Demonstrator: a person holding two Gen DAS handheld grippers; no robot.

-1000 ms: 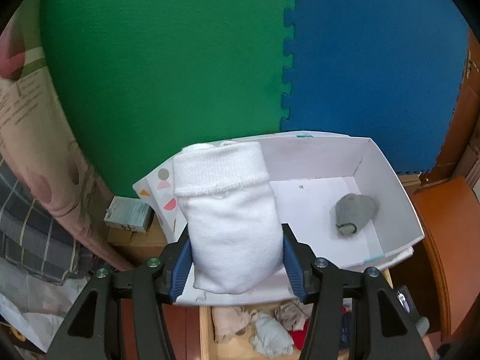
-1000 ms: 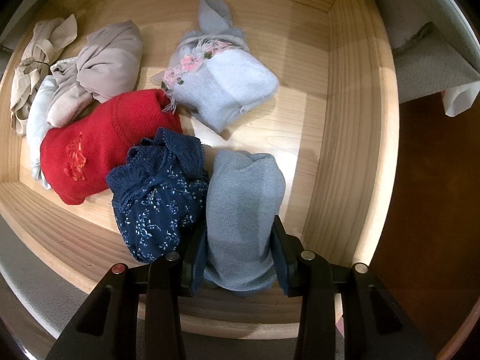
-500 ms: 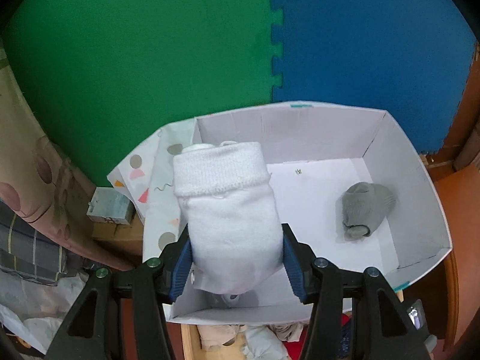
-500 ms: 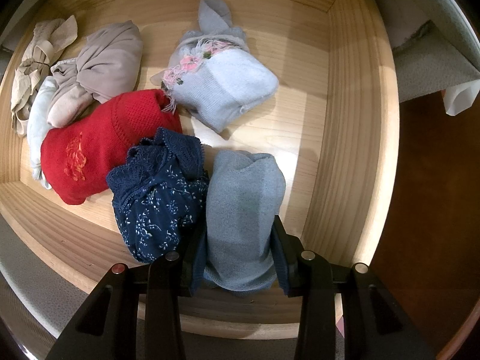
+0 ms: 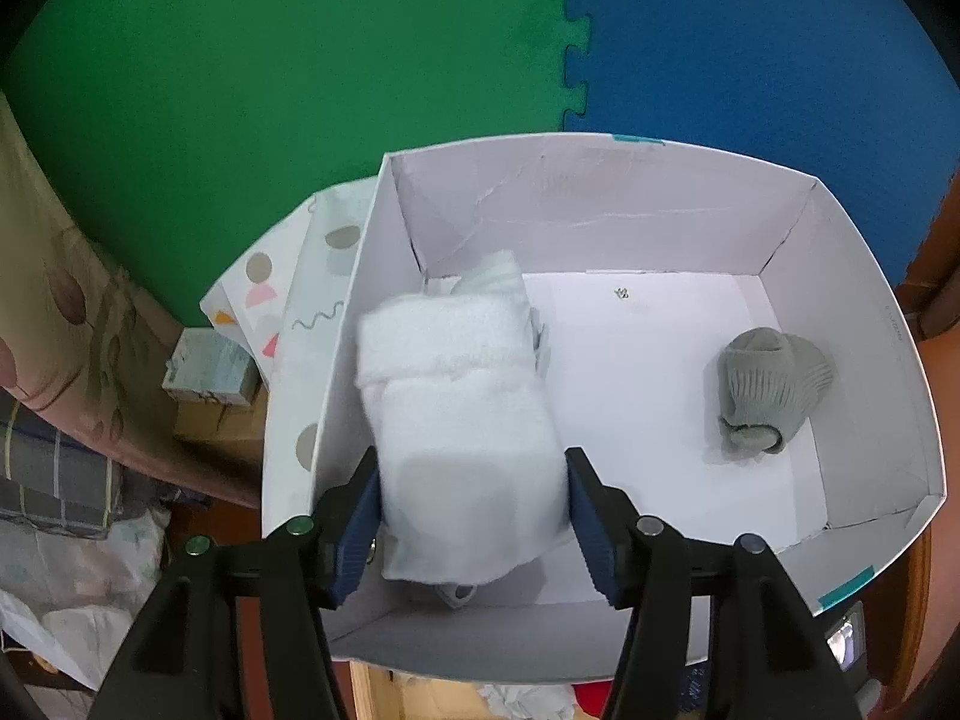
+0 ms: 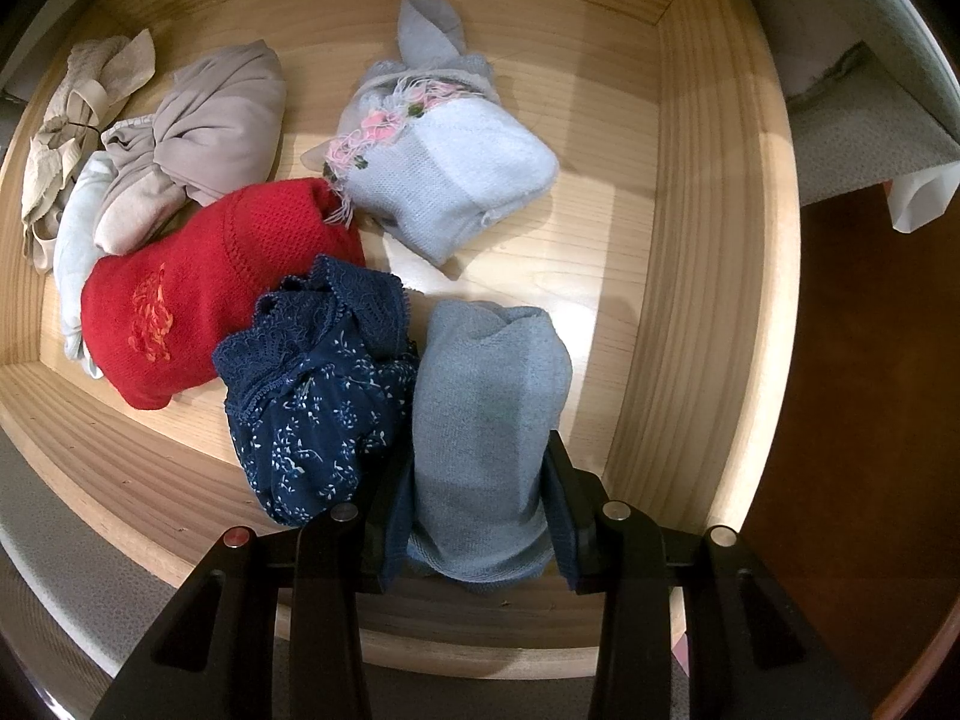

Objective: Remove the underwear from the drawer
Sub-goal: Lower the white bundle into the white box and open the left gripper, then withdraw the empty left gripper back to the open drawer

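The left gripper [image 5: 471,519] hangs over the white box [image 5: 864,324], its jaws opening around a rolled white bundle [image 5: 462,420] that sits blurred between the blue pads [image 5: 591,531], against the box's left wall; whether the pads touch it I cannot tell. A grey roll [image 5: 768,396] lies at the box's right. In the wooden drawer [image 6: 708,240], the right gripper [image 6: 480,519] is clenched on a grey-blue folded bundle [image 6: 486,414], beside a navy lace piece [image 6: 318,390].

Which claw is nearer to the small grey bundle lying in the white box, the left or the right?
Left. The left claw is inside the white box, its jaws opening around a white bundle, beside the grey bundle. The right claw is in the wooden drawer.
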